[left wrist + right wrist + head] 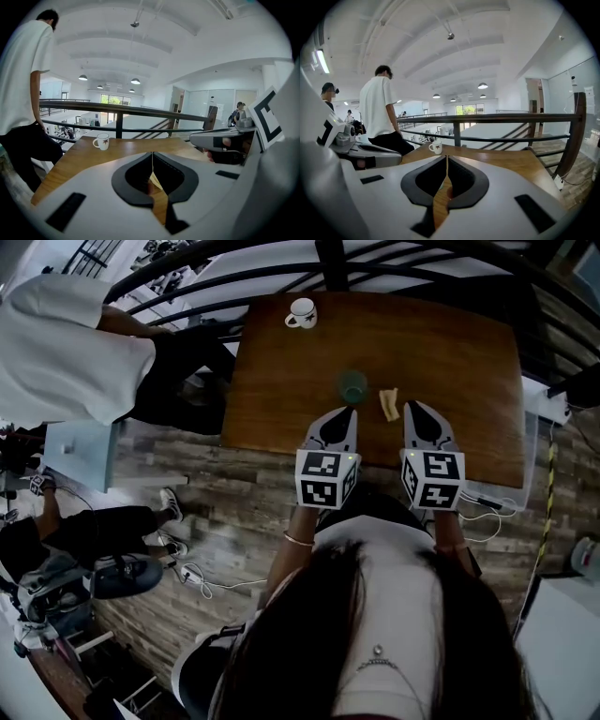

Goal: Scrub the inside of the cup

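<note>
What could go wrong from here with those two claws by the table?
1. The left gripper is shut, with its tip close to the green cup. If it does not open, it might knock the cup over.
2. The yellow strip, perhaps a sponge, lies flat by the shut right gripper and may be pushed away rather than picked up.
3. The mug stands near the far edge of the table; a shove could send it off.

Sponge right of cup; mug behind.
</note>
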